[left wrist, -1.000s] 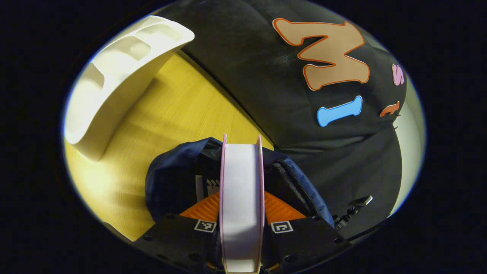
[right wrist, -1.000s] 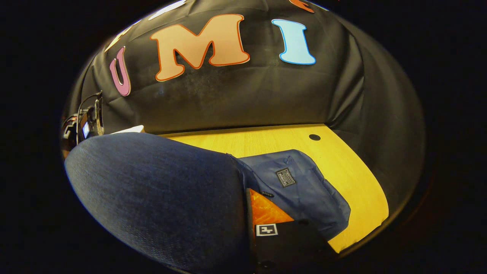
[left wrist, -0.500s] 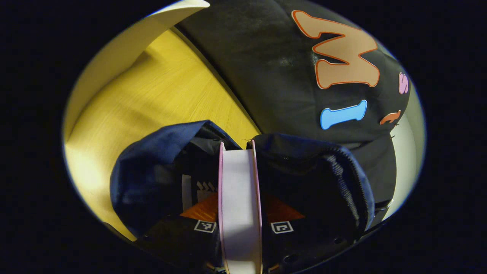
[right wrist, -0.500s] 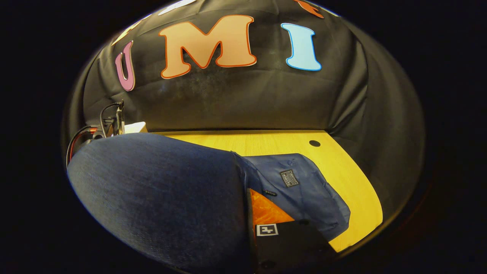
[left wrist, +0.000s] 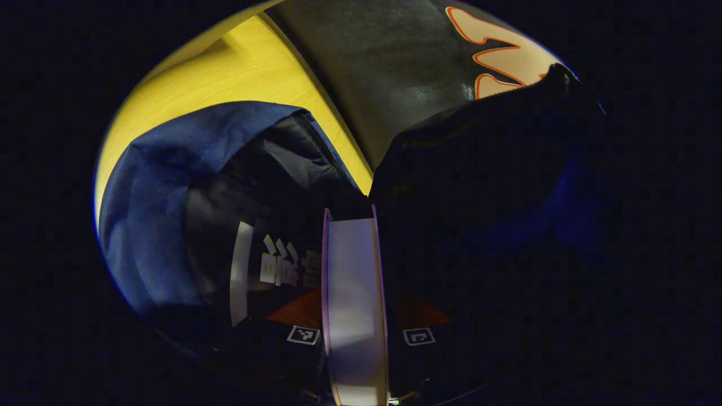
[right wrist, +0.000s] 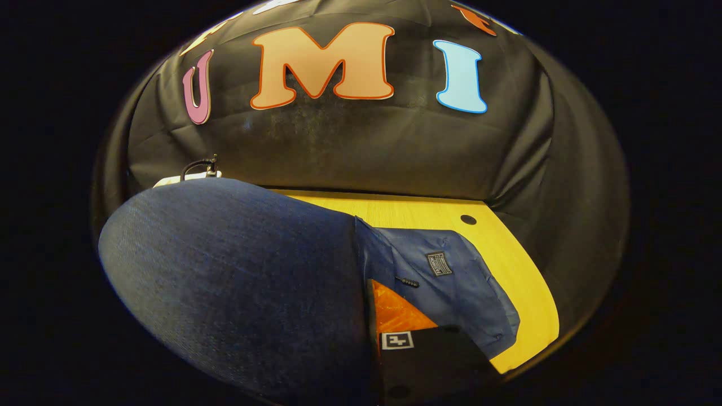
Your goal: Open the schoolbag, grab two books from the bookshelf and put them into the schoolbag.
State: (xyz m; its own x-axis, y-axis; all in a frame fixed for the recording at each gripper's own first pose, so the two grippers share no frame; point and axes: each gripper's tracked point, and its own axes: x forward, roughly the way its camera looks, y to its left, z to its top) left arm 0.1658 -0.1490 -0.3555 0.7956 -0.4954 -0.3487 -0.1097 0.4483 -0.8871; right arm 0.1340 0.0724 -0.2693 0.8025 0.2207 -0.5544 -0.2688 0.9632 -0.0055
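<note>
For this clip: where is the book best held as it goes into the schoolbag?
By its trailing end, page edge facing back, as the left gripper has it. The book stands on edge, slim enough to span, leading end free to slide into the schoolbag mouth.

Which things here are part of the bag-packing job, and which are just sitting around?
Part of the job:
- schoolbag, open
- book, held edge-on between the left gripper's fingers at the bag's opening
- a second book already inside the bag
- right gripper, against the bag's wall

Just there:
- wooden table
- black cable behind the bag
</note>
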